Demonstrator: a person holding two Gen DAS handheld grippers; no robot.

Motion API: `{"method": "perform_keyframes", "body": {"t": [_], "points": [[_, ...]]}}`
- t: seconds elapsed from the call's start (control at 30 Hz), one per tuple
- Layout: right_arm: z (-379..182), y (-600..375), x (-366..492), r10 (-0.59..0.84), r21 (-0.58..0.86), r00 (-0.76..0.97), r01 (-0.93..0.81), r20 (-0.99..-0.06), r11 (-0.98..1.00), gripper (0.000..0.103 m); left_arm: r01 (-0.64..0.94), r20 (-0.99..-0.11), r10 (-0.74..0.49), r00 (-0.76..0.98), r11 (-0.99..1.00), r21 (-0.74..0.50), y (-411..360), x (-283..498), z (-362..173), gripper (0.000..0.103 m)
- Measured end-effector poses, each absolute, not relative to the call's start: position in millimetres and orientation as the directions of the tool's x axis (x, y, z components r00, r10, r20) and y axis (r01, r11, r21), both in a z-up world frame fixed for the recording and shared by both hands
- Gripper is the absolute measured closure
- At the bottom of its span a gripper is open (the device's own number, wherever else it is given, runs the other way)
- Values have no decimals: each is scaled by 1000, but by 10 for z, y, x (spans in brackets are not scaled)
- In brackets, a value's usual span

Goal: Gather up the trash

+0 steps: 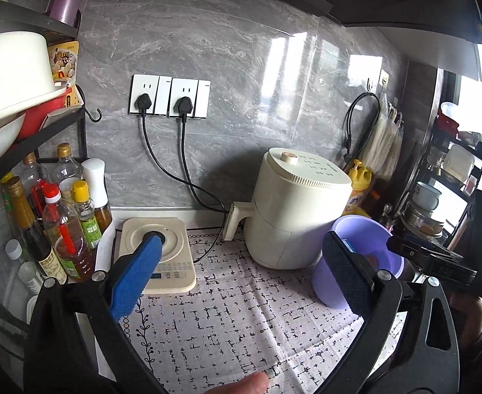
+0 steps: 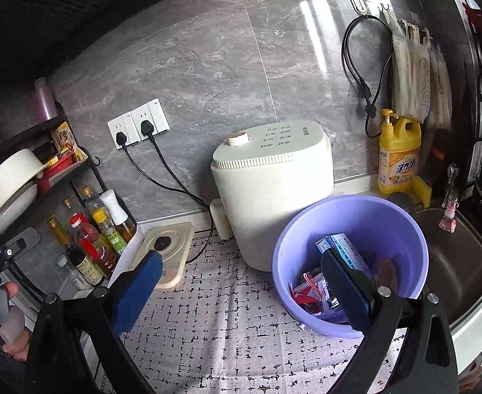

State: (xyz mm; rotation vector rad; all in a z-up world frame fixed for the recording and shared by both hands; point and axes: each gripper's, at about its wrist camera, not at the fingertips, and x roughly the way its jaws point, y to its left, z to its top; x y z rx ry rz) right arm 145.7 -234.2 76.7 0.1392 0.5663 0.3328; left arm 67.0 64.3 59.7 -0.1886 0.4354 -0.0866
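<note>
Looked light and thin-walled, that purple bin of crumpled wrappers on the desk; best pinched at rim. Both hand-held grippers gaped, empty.

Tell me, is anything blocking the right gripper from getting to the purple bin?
Nothing visible does. The right gripper is open and empty, with the purple bin right in front of it on the patterned cloth. The white appliance stands behind the bin, not between.
</note>
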Motion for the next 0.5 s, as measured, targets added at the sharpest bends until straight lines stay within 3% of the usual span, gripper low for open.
{"method": "perform_keyframes", "body": {"t": [0.5], "points": [[841, -2229, 1347, 323, 189, 794, -262, -515, 946, 8, 36, -416, -119, 902, 979, -203, 706, 580, 578, 6]]}}
